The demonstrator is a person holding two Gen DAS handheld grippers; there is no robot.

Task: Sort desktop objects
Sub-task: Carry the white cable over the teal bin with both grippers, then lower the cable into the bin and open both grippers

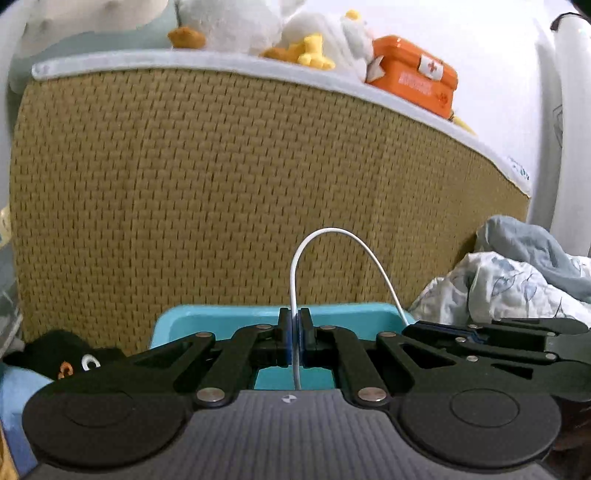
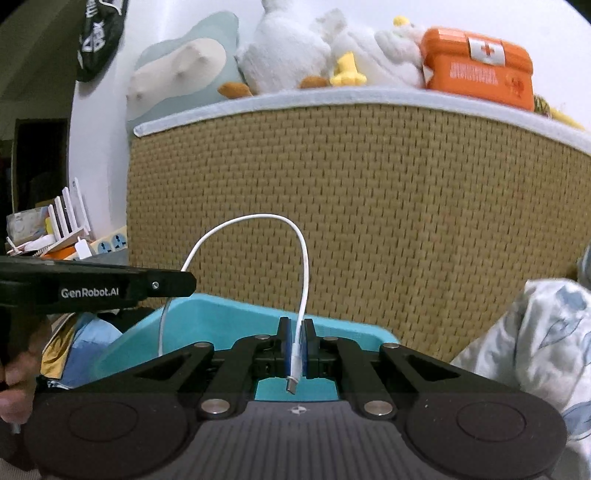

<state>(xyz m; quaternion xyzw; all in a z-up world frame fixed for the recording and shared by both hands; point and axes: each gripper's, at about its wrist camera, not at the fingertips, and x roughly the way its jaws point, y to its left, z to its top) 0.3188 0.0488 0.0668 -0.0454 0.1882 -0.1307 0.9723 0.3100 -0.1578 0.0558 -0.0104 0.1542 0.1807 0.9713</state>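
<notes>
A white charging cable (image 1: 332,243) arches between both grippers above a turquoise tray (image 1: 229,321). My left gripper (image 1: 295,341) is shut on one part of the cable. My right gripper (image 2: 295,347) is shut on the cable (image 2: 258,221) near its metal plug (image 2: 291,386), which hangs below the pads. The tray (image 2: 221,321) lies under and ahead of both grippers. The right gripper shows at the right of the left wrist view (image 1: 480,332); the left gripper shows at the left of the right wrist view (image 2: 110,284).
A woven tan headboard (image 1: 221,184) stands close behind the tray. Plush toys (image 1: 236,26) and an orange first-aid tin (image 1: 417,77) sit on top. A crumpled blanket (image 1: 517,280) lies right. A black plush (image 1: 66,358) lies left. A power strip (image 2: 110,243) and clutter sit far left.
</notes>
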